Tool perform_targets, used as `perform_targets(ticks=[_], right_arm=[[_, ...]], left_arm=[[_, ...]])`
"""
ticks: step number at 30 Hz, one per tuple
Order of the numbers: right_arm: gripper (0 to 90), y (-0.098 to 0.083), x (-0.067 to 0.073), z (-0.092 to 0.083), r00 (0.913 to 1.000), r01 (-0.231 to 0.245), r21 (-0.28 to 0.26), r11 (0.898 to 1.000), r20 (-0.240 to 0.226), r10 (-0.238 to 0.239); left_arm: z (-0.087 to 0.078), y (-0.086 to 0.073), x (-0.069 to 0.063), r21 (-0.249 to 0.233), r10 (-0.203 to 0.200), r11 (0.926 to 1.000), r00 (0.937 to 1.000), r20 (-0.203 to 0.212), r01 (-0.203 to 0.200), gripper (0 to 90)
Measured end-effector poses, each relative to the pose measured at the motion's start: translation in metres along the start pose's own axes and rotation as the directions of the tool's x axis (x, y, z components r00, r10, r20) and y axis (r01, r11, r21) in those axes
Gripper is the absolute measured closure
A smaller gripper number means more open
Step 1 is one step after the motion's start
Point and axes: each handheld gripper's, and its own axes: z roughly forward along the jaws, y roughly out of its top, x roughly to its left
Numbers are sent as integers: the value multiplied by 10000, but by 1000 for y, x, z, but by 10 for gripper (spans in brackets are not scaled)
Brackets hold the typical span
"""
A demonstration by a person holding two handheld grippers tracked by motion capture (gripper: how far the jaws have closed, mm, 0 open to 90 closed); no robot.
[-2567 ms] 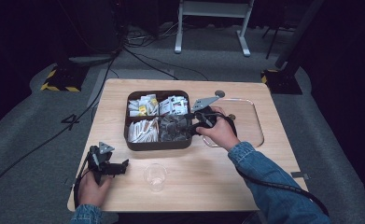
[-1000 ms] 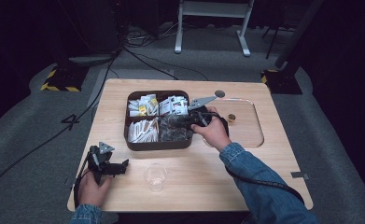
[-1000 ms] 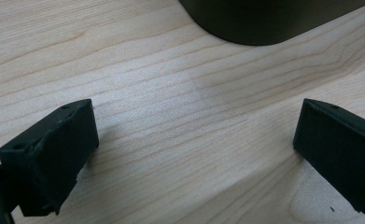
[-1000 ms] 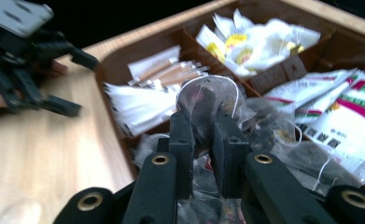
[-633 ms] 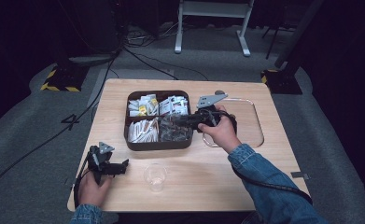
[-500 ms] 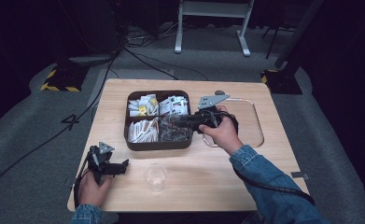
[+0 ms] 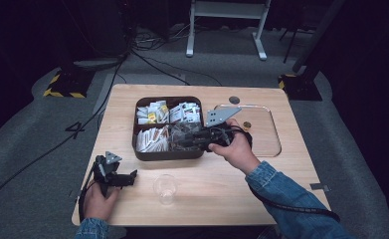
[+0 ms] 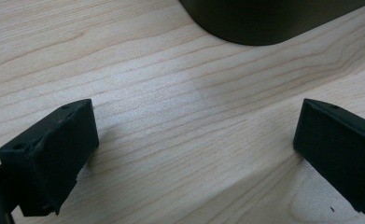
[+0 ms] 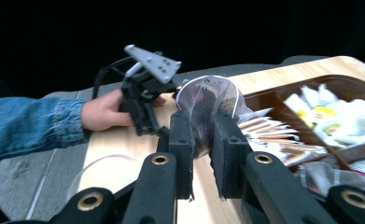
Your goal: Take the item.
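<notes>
My right gripper is shut on a pyramid tea bag of clear mesh with dark leaves inside. In the high view it hovers over the front right compartment of the dark brown tray, pointing left. Sachets and wooden sticks fill the tray's other compartments. A clear glass cup stands empty in front of the tray. My left gripper rests on the table at the front left, its jaws open over bare wood.
A clear plastic lid lies right of the tray with a small gold piece on it. A round hole sits in the tabletop behind it. Black cables trail off the table's front corners.
My right gripper has lifted out of the tray compartment with the tea bag and drawn slightly to the right. The left gripper has stayed still.
</notes>
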Motion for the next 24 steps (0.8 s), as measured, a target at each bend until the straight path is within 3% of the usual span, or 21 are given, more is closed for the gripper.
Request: perform_targets(ticks=[11,24], right_arm=[[799,4,35,10,9944,662,278,9974,-847,-637],[798,-1,51,20,9896,773,723,9944,-1271,-677]], left_arm=[[0,0,0,0,0,10000,10000,0,0,4],[0,0,0,2,-2,10000,10000,1,2,4]])
